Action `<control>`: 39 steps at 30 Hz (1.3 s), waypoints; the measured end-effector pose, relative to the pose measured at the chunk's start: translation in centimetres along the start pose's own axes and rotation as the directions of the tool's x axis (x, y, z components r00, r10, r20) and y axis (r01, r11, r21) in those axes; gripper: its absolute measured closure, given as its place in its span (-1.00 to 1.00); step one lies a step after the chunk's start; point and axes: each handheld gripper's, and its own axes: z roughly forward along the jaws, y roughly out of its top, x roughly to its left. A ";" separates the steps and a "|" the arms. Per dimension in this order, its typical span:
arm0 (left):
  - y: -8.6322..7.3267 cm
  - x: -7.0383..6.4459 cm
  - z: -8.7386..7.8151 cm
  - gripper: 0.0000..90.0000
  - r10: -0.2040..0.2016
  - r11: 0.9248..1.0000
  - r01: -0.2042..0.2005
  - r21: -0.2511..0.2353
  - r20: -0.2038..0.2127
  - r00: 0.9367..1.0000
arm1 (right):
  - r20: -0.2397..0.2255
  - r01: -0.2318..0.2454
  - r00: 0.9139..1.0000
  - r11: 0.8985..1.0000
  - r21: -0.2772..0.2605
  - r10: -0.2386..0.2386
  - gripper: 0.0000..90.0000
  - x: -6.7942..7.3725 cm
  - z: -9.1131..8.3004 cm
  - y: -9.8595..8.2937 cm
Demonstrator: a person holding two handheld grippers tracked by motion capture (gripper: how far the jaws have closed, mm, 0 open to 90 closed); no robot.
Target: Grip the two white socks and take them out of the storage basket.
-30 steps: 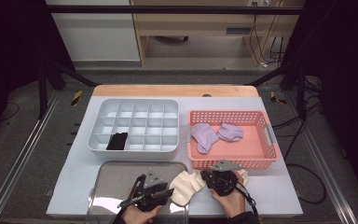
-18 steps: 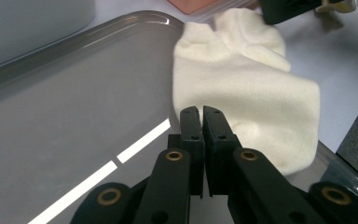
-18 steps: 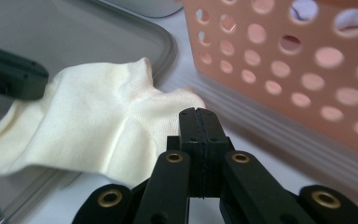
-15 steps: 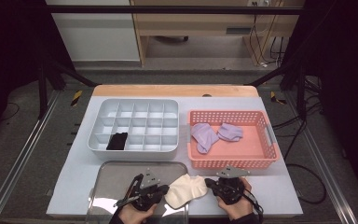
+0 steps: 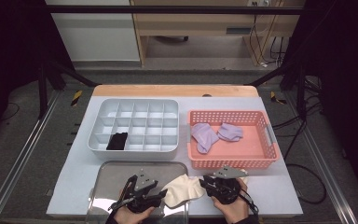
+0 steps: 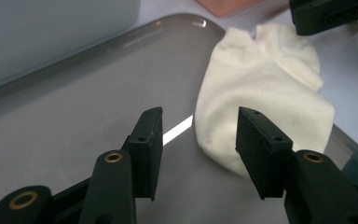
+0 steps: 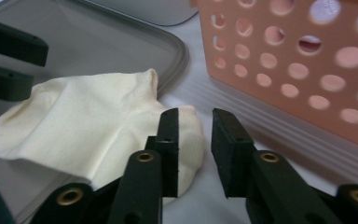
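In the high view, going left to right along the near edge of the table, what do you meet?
Left tool over the shiny metal tray → cream fabric sock lying across the tray's right rim → right tool, with the coral perforated plastic basket just behind it.

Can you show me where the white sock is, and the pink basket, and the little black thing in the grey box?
white sock [image 5: 182, 190], high view, middle of the fabric.
pink basket [image 5: 233, 162], high view, its front wall.
black thing [image 5: 117, 141], high view, its middle, in a front-row compartment of the grey box [image 5: 135, 152].
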 end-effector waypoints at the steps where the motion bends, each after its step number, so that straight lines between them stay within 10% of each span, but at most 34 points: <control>1: -0.2 0.0 0.0 0.15 -0.002 1.000 0.002 0.006 -0.004 1.000 | -0.001 0.003 1.000 1.000 0.000 -0.003 0.61 0.0 0.4 0.0; 13: -0.3 -0.2 0.6 0.96 0.030 0.999 -0.030 0.022 0.016 0.999 | -0.022 0.032 0.999 0.998 0.051 -0.031 0.96 0.5 0.3 0.1; 27: 0.0 0.2 0.6 0.96 0.059 0.998 -0.059 -0.004 -0.009 0.998 | -0.022 0.012 1.000 0.997 0.076 -0.010 0.85 1.0 -0.7 -1.2; 34: 0.3 1.3 -0.7 0.51 0.008 0.998 -0.008 -0.068 -0.003 1.000 | -0.013 -0.026 1.000 0.998 -0.050 0.026 0.78 -0.5 -3.0 -0.2; 39: 0.2 2.7 -1.9 0.38 -0.017 0.994 0.015 -0.111 -0.020 1.000 | 0.092 -0.055 0.994 0.992 -0.111 0.066 0.85 -3.1 -5.8 -0.3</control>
